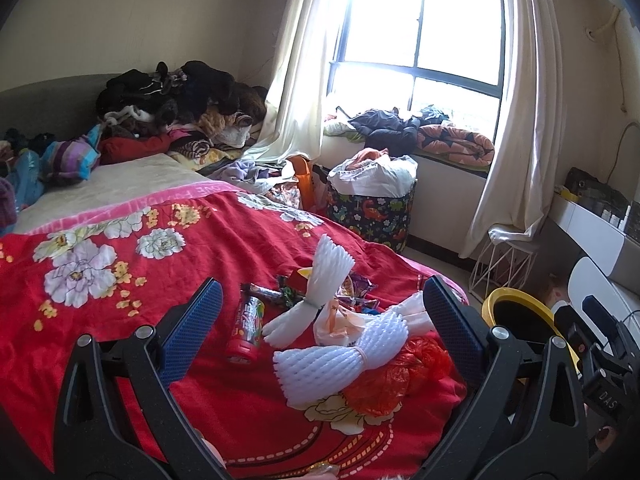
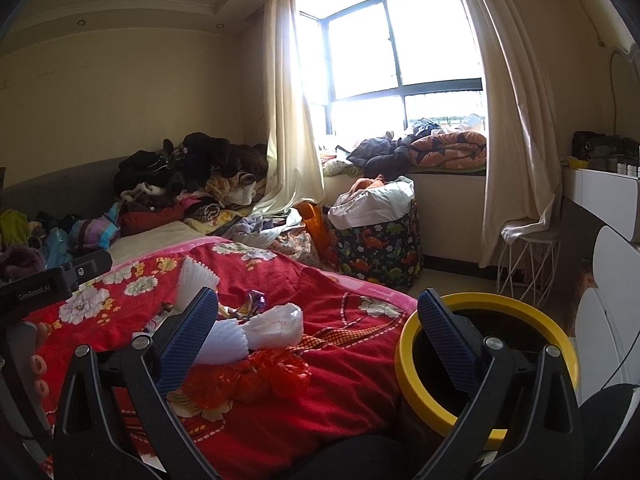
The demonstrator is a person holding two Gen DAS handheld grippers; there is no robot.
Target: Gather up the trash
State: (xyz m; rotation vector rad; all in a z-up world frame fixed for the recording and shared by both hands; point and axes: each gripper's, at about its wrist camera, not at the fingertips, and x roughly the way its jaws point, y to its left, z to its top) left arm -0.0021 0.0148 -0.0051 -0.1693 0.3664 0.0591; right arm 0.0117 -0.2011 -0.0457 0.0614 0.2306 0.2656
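Two grippers, both with jaws spread wide, nothing held. Left gripper hangs over trash pile on red flower blanket: white foam nets, red plastic bag, candy tube, shiny wrappers, all close together, some touching. Right gripper sits over bed edge, between red bag and yellow-rim bin. Bin stands on floor just beside bed. Farther off: dinosaur basket full of clothes, window, cream curtains.
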